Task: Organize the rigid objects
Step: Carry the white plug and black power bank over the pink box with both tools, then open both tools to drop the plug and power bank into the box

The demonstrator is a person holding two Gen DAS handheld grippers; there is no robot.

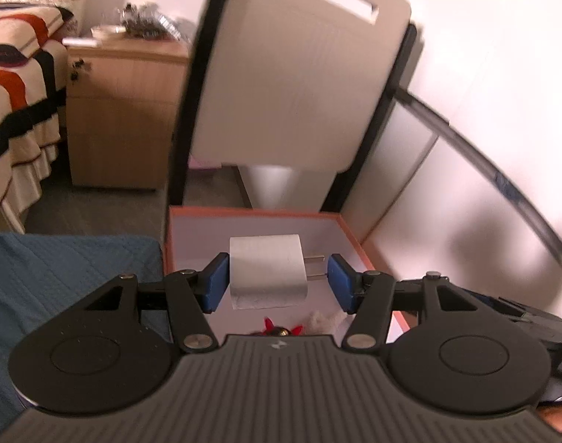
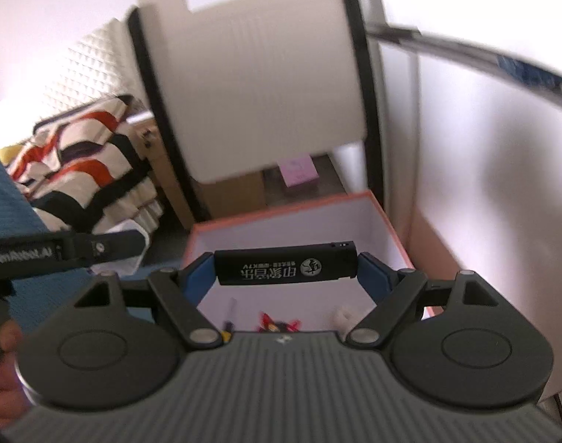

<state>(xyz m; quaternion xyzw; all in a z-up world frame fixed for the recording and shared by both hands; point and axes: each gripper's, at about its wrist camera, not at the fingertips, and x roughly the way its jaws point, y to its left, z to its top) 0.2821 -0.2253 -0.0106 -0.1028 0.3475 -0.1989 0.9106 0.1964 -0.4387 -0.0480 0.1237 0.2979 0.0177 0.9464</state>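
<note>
My left gripper (image 1: pixel 279 282) is shut on a white plug adapter (image 1: pixel 268 271), its two metal prongs pointing right against the right pad. It hangs above the open orange-rimmed box (image 1: pixel 349 230) with a white inside. My right gripper (image 2: pixel 286 269) is shut on a black lighter (image 2: pixel 285 264) with white print, held sideways over the same box (image 2: pixel 384 208). In the box lie a red and black toy (image 2: pixel 277 325), a white fluffy bit (image 2: pixel 341 315) and a pen (image 2: pixel 230 312). The left gripper's body (image 2: pixel 59 249) shows at the left of the right wrist view.
A beige chair back (image 1: pixel 299 85) with a slot stands behind the box. A blue quilted cloth (image 1: pixel 59 269) lies left of the box. A wooden nightstand (image 1: pixel 122 114) and a striped bed cover (image 1: pixel 14 85) are at the far left. A white wall (image 1: pixel 484 110) is on the right.
</note>
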